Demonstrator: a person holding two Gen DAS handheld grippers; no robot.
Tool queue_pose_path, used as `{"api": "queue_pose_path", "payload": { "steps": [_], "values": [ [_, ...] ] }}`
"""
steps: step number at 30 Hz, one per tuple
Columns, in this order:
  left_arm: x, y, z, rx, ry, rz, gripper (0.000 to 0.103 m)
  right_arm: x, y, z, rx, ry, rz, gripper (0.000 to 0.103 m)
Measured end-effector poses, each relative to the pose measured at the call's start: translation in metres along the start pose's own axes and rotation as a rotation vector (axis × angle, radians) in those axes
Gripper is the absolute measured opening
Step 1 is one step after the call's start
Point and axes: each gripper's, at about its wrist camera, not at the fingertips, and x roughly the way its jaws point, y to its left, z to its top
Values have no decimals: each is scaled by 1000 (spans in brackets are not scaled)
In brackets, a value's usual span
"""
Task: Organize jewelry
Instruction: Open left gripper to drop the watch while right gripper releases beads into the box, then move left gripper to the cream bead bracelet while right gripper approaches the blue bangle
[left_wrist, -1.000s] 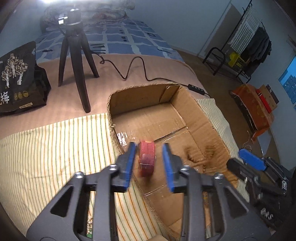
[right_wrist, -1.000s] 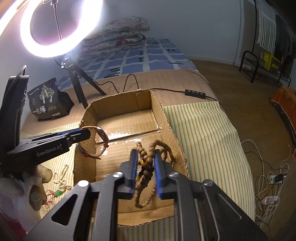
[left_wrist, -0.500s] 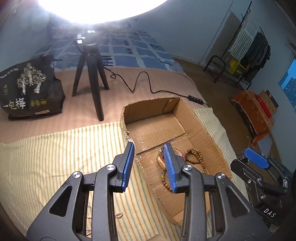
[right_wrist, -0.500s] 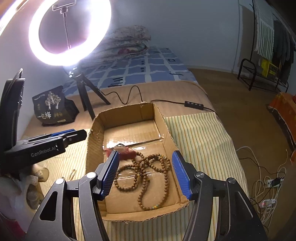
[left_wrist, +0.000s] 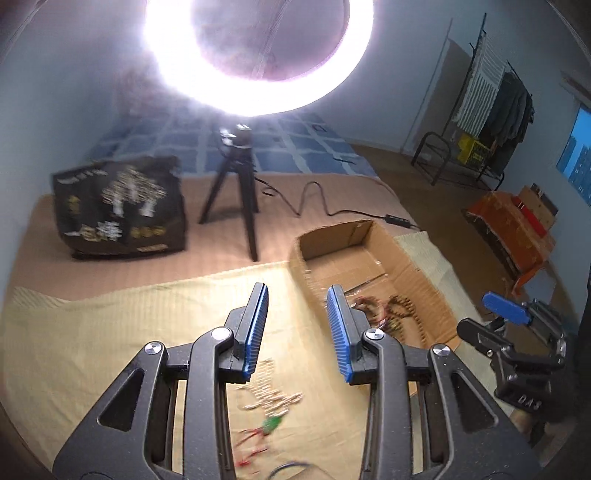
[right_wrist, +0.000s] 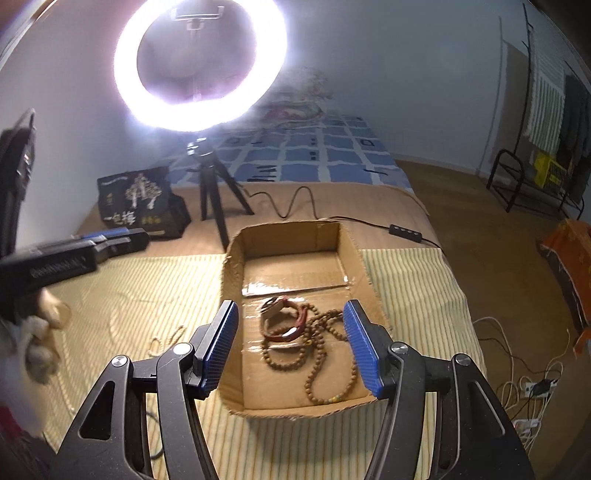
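Observation:
My right gripper (right_wrist: 291, 347) stands open and empty above the near end of the cardboard box (right_wrist: 288, 232). Inside the box lie a long brown bead necklace (right_wrist: 317, 358) and a red bracelet (right_wrist: 284, 326). My left gripper (left_wrist: 297, 332) is open too, with nothing between its blue pads, over the striped cloth (left_wrist: 110, 332) left of the box (left_wrist: 332, 240). On the cloth under it lie a pale bead string (left_wrist: 273, 395) and a green pendant on a red cord (left_wrist: 271, 424), both blurred. Each gripper shows in the other's view: right gripper (left_wrist: 491, 323), left gripper (right_wrist: 110, 240).
A lit ring light (right_wrist: 199, 62) on a black tripod (right_wrist: 214, 192) stands behind the box, beside a black printed bag (right_wrist: 140, 203). A cable with an inline switch (right_wrist: 404, 232) runs past the box's far right corner. The bed edge drops to the floor (right_wrist: 498, 240) on the right.
The left gripper let the red bracelet fall into the box and drew back up and left over the cloth. The right gripper opened, dropped the brown beads into the box and rose.

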Motion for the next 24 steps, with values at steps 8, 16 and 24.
{"api": "queue_pose_path", "payload": {
  "steps": [8, 16, 24],
  "values": [
    [-47, 48, -40, -1, 9, 28, 47, -9, 37, -16, -55, 11, 111, 72],
    [-63, 81, -92, -20, 71, 36, 47, 2, 74, -44, -146, 90, 156, 72],
    [-48, 92, -138, -39, 167, 16, 47, 19, 102, -80, -215, 184, 187, 72]
  ]
}}
